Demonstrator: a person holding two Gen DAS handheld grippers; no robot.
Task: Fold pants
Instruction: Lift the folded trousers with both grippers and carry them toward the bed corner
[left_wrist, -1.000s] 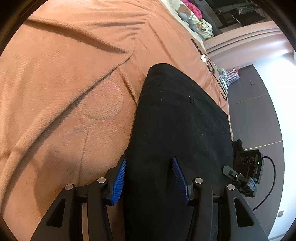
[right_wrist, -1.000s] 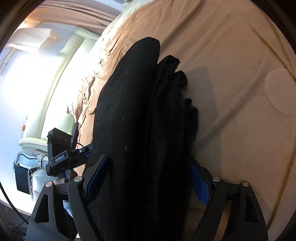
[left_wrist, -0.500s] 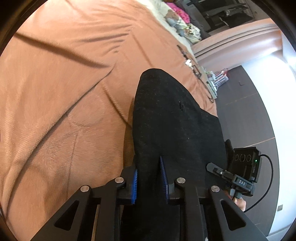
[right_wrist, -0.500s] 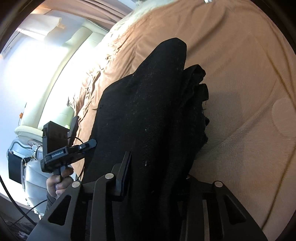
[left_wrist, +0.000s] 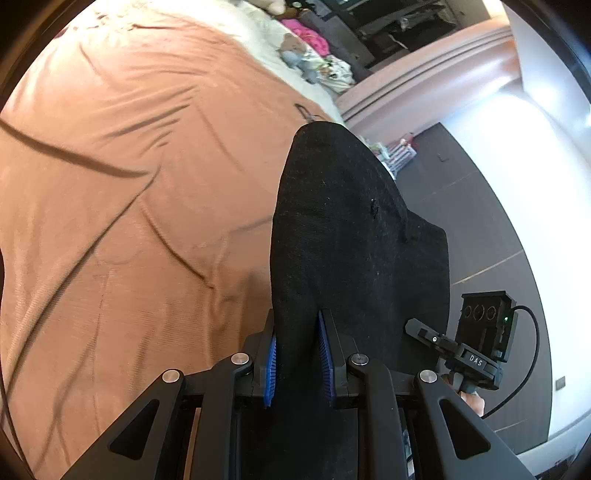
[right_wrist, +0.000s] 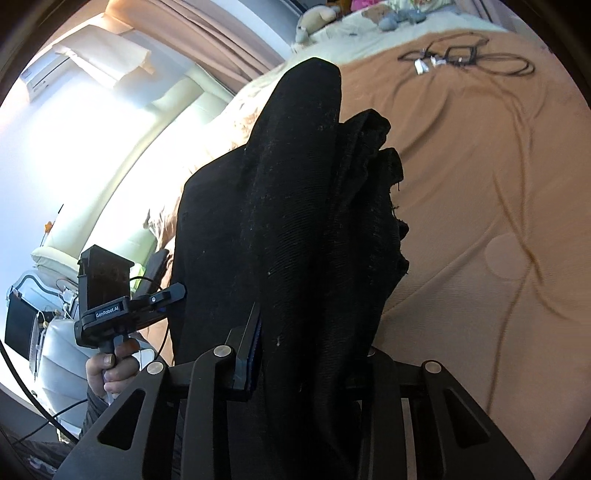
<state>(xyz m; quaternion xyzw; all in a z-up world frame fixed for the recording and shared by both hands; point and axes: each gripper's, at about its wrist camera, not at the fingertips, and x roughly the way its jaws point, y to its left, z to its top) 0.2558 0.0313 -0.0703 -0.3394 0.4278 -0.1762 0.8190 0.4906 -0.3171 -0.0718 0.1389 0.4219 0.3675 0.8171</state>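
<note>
The black pants (left_wrist: 343, 229) are held up above the orange-brown bedspread (left_wrist: 129, 184), folded into a thick hanging bundle. My left gripper (left_wrist: 297, 354) is shut on one edge of the fabric between its blue pads. My right gripper (right_wrist: 306, 354) is shut on the bunched layers of the pants (right_wrist: 295, 206); its right finger is hidden by cloth. Each gripper shows in the other's view: the right one in the left wrist view (left_wrist: 476, 343), the left one in the right wrist view (right_wrist: 110, 295).
The bedspread (right_wrist: 480, 184) is wrinkled. Black cables and small white items (right_wrist: 461, 59) lie on it far back. Stuffed toys and pink cloth (left_wrist: 306, 51) sit at the head of the bed. Dark floor (left_wrist: 480, 221) lies right of the bed; a bright window and pale chair (right_wrist: 74, 236) lie to the left in the right wrist view.
Both grippers closed on the pants, which lay on the bed, and lifted them; the bed now appears farther below, and more of the room is in view.
</note>
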